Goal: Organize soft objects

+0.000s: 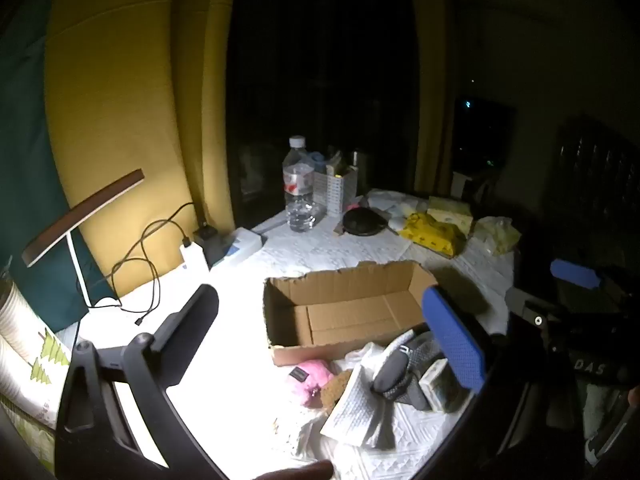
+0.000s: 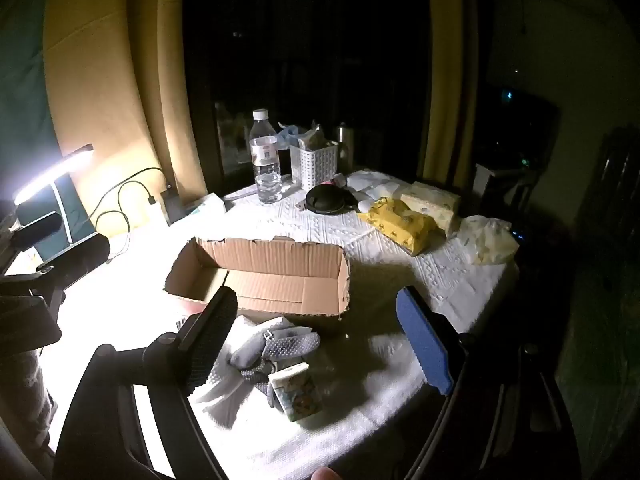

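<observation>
Nearest the lens, the right gripper [image 2: 320, 344] and left gripper [image 1: 332, 344] both hang spread wide and empty over the heap of soft objects [image 2: 272, 356] at lower centre, just before the bare cardboard box [image 2: 260, 276] at mid-frame, evidently meant to receive them.

the right gripper [image 2: 320, 344] hangs above a white tablecloth [image 2: 384, 264], its two fingers spread wide apart with nothing between them. an open cardboard box [image 2: 260, 276] sits at twelve o'clock from it, empty. just below the box lie grey socks [image 2: 276, 346] and a small tissue pack [image 2: 296, 392]. a water bottle [image 2: 265, 156] stands upright at twelve o'clock, beyond the box, and a yellow packet [image 2: 400, 222] lies at one o'clock.
</observation>
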### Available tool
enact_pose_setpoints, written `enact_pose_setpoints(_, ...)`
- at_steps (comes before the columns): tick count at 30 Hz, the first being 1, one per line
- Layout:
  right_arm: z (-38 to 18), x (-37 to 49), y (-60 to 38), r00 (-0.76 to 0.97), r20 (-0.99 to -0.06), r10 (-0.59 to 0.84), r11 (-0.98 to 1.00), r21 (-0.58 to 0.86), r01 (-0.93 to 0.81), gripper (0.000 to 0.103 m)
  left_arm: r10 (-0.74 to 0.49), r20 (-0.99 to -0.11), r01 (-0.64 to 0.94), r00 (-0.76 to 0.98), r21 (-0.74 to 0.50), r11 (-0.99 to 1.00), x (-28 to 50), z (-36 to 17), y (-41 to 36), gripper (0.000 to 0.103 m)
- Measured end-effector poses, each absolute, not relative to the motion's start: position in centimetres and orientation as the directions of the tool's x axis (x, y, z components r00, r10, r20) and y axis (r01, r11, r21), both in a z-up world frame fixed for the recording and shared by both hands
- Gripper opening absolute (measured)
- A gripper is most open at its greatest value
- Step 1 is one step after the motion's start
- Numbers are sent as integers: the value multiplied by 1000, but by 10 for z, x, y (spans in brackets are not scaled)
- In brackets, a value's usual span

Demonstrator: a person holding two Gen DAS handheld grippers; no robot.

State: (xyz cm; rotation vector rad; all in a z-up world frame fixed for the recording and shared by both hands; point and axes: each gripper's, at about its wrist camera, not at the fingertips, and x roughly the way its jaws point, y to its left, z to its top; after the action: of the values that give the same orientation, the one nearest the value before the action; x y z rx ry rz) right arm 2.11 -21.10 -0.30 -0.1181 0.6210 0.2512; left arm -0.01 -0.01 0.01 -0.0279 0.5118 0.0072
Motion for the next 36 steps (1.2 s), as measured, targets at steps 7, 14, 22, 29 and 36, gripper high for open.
enact_pose_setpoints(7, -3, 21, -211, 787, -585, 197, 963, -35, -267, 85, -26, -492, 4, 870, -46, 999, 0, -2, -4, 103)
enact_pose_setpoints(14, -2, 22, -210, 786, -586, 198, 963, -33, -268, 85, -33, -489, 5, 872, -57, 998, -2, -2, -3, 102)
enact_pose_setpoints(22, -2, 21, -209, 787, -585, 197, 963, -36, -268, 85, -39, -494, 8, 869, -66, 998, 0, 1, 3, 103)
enact_pose_setpoints(29, 0, 20, -210, 788, -583, 198, 963, -36, -268, 85, -43, -484, 11, 874, -69, 998, -2, 4, 3, 103)
enact_pose_setpoints(36, 1, 19, -210, 789, -581, 198, 963, -36, -268, 85, -47, -483, 14, 874, -71, 997, -3, 8, 2, 103)
